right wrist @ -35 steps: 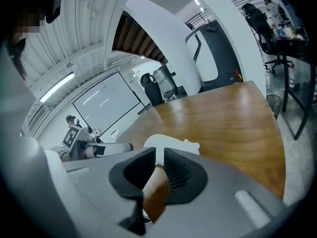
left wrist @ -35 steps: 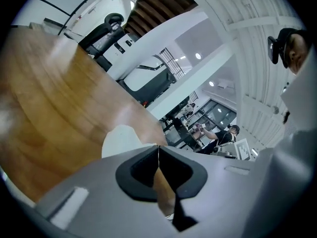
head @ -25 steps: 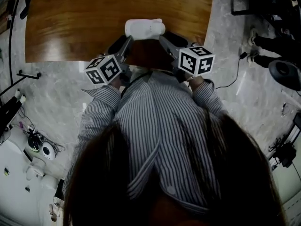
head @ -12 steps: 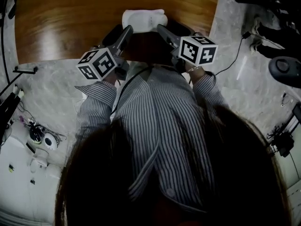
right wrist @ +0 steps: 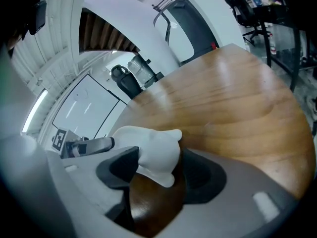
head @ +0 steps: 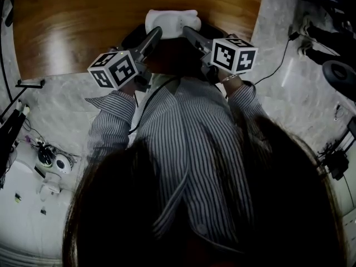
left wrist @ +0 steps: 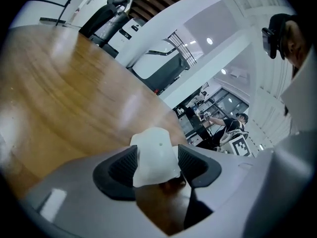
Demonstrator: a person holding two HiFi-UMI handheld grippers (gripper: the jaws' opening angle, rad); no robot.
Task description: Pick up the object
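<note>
A white, lumpy animal-shaped object lies on the brown wooden table close to its near edge. My left gripper reaches its left end and my right gripper its right end. In the left gripper view the object sits between the dark pads of the left gripper, whose jaws are opening, with a gap at the right pad. In the right gripper view the object lies between the wide-apart jaws of the right gripper, clear of the right pad.
The table's near edge runs just under both grippers, with marble floor beyond. A cable and a black chair base lie at the right. White devices and wires sit at the lower left. The wood stretches away behind the object.
Both grippers stay at the two ends of the white object, which rests at the same spot on the table. The left marker cube has drifted slightly left and the view has shifted a little.
</note>
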